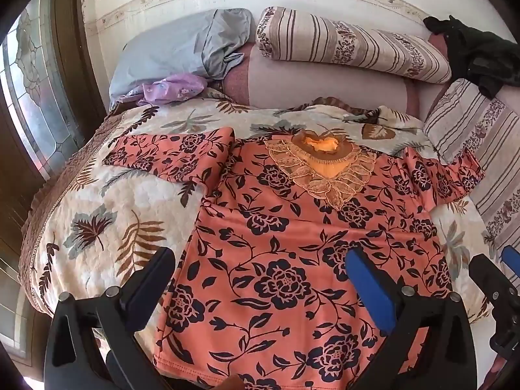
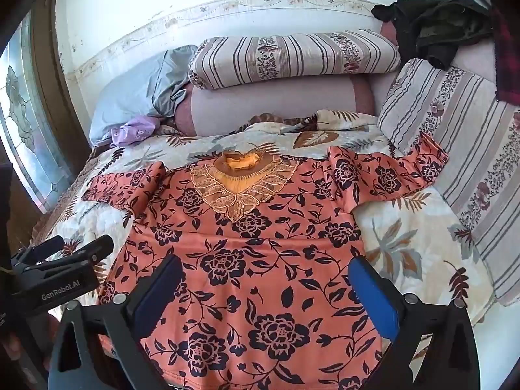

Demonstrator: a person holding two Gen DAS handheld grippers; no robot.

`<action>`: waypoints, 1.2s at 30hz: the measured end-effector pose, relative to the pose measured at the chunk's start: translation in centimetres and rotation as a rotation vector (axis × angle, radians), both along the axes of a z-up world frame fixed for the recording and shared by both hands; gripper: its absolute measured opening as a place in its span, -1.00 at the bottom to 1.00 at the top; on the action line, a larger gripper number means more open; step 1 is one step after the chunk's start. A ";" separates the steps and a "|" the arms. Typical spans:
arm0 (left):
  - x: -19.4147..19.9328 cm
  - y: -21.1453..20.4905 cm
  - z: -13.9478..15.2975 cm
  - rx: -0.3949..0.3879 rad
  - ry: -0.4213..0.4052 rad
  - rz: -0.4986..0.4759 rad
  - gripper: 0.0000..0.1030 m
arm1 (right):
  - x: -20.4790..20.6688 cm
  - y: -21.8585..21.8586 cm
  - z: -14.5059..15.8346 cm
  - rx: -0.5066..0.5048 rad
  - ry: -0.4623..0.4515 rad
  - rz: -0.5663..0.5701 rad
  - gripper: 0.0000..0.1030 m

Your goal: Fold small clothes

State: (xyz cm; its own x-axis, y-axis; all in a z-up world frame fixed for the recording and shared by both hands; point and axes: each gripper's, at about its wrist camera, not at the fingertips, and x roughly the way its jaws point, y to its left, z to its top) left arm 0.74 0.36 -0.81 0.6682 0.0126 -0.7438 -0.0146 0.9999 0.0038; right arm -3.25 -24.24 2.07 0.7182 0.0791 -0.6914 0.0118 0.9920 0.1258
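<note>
A small coral top with dark flowers and a lace collar [image 1: 292,243] [image 2: 260,260] lies flat, front up, on the leaf-print bedspread [image 1: 107,214] [image 2: 406,243], sleeves spread to both sides. My left gripper [image 1: 260,266] is open and empty, hovering above the hem's left part. My right gripper [image 2: 265,276] is open and empty above the hem's right part. The right gripper shows at the right edge of the left wrist view [image 1: 494,279]. The left gripper shows at the left edge of the right wrist view [image 2: 65,260].
Striped pillows [image 1: 351,42] [image 2: 292,55] and a blue-grey pillow [image 1: 175,52] lie at the bed's head against the wall. A purple cloth [image 1: 169,91] lies beside them. Dark clothes [image 2: 438,29] sit at the far right. A glass door [image 1: 35,97] stands at the left.
</note>
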 end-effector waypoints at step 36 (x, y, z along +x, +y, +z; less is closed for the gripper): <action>1.4 0.2 -0.4 0.009 0.008 0.010 1.00 | 2.2 -0.1 -0.1 -0.011 -0.018 0.005 1.00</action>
State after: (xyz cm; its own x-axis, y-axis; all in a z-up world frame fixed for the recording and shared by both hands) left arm 2.16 0.54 -1.16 0.6622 0.0254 -0.7489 -0.0242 0.9996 0.0125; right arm -1.02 -24.30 1.93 0.7299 0.0754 -0.6794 0.0045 0.9934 0.1150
